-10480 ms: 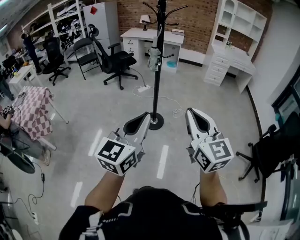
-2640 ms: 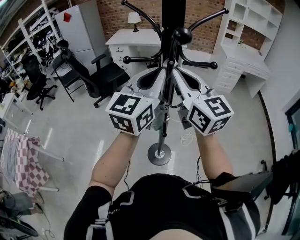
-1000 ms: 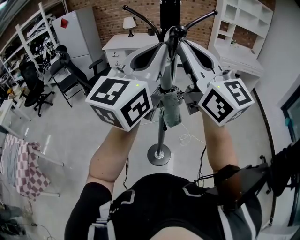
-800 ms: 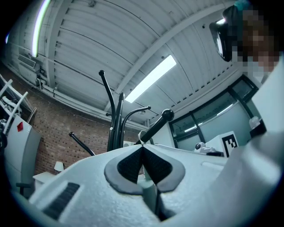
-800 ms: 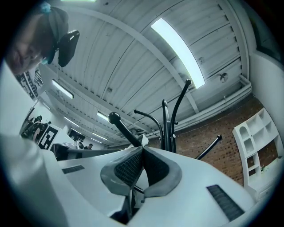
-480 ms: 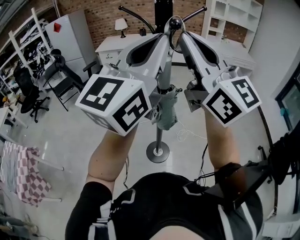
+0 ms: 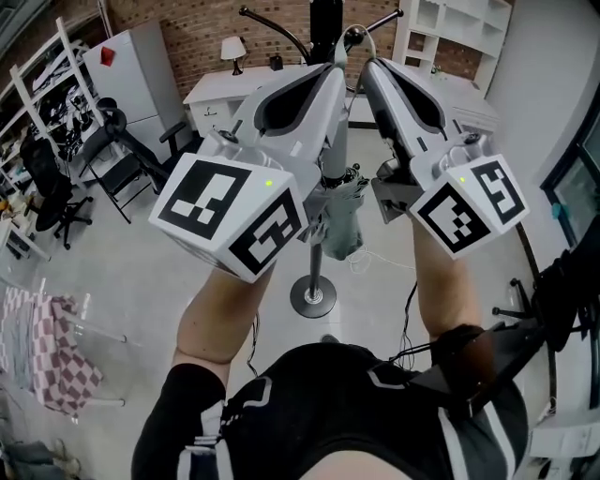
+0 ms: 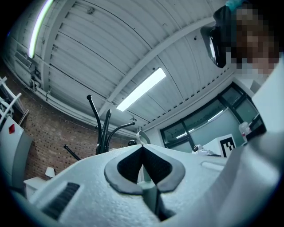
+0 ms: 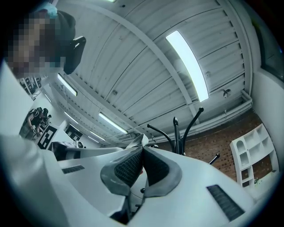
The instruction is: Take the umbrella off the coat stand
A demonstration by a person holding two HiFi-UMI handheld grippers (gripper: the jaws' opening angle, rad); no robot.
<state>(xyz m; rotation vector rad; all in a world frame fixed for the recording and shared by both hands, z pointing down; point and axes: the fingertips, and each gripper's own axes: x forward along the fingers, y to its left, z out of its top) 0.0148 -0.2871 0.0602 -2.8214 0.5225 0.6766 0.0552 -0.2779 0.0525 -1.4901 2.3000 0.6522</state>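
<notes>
In the head view both grippers are raised side by side at the black coat stand (image 7: 324,19). The left gripper (image 7: 334,67) and right gripper (image 7: 367,67) are each shut on the pale strap loop (image 7: 355,36) of the folded grey-green umbrella (image 7: 339,223), which hangs between and below them in front of the pole. In the left gripper view the closed left gripper (image 8: 142,145) shows the strap loop (image 8: 141,136) just past its tips, with the stand's hooks (image 8: 100,128) behind. In the right gripper view the closed right gripper (image 9: 142,148) pinches the strap loop (image 9: 136,141). Whether the loop still circles a hook is hidden.
The stand's round base (image 7: 312,296) sits on the floor below, with a loose cable (image 7: 380,264) beside it. A white desk (image 7: 234,89), a fridge (image 7: 141,70) and office chairs (image 7: 117,155) are back left. White shelving (image 7: 450,37) stands back right. A checked cloth (image 7: 56,352) hangs at left.
Since a second ago both grippers have risen a little with the strap loop, and the umbrella has come up with them. The jaws stay shut.
</notes>
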